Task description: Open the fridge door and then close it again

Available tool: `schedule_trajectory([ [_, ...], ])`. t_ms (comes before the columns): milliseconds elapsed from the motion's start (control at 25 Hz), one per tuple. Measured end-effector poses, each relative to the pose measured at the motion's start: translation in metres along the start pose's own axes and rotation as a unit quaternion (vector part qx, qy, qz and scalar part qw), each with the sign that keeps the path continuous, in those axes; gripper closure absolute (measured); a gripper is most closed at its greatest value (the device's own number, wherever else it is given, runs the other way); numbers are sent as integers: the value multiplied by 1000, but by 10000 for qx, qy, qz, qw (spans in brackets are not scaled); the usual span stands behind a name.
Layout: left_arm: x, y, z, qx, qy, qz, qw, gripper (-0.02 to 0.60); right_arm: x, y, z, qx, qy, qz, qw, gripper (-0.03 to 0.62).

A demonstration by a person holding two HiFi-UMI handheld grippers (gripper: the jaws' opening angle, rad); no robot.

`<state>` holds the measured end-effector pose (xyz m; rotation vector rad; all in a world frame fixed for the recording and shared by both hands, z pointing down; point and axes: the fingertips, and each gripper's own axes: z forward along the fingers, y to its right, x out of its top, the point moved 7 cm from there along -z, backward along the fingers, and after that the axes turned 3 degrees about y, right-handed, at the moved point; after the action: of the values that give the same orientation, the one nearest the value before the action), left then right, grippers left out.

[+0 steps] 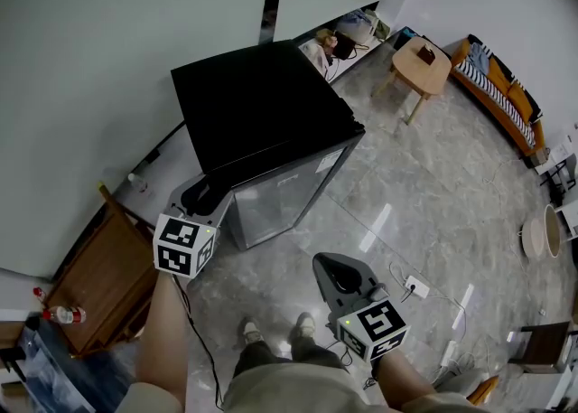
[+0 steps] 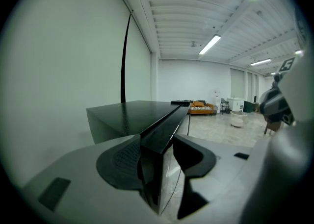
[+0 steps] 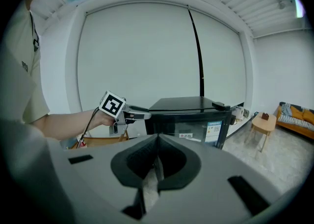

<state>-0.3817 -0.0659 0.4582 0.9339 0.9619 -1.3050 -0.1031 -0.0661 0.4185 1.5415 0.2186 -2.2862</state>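
Note:
A small black fridge (image 1: 257, 99) stands against the white wall, its glass-fronted door (image 1: 280, 196) facing me and looking closed or barely ajar. My left gripper (image 1: 206, 192) is at the door's left top corner. In the left gripper view the door's edge (image 2: 164, 122) runs between the jaws, one jaw behind it and one in front, and my left gripper (image 2: 157, 152) is shut on it. My right gripper (image 1: 330, 268) hangs free over the floor in front of the fridge, shut on nothing. The right gripper view shows the fridge (image 3: 196, 106) ahead, past the right gripper (image 3: 157, 161).
A wooden cabinet (image 1: 99, 276) sits left of the fridge, with a bottle (image 1: 68, 314) beside it. A power strip (image 1: 415, 286) and cables lie on the marble floor near my feet (image 1: 271, 330). A small wooden table (image 1: 423, 66) and an orange sofa (image 1: 501, 95) stand far right.

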Motion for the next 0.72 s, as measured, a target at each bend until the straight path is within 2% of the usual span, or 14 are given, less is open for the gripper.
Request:
schedule_trajectory([
  [440,0,5,-2,145,-79,-88,9998,374,-6,1,-5,65,-6,-10,10000,597],
  [720,-9,43,-23,132,-3,-111,9999,383,-16,9,-12,-77,-52,53,9999,597],
])
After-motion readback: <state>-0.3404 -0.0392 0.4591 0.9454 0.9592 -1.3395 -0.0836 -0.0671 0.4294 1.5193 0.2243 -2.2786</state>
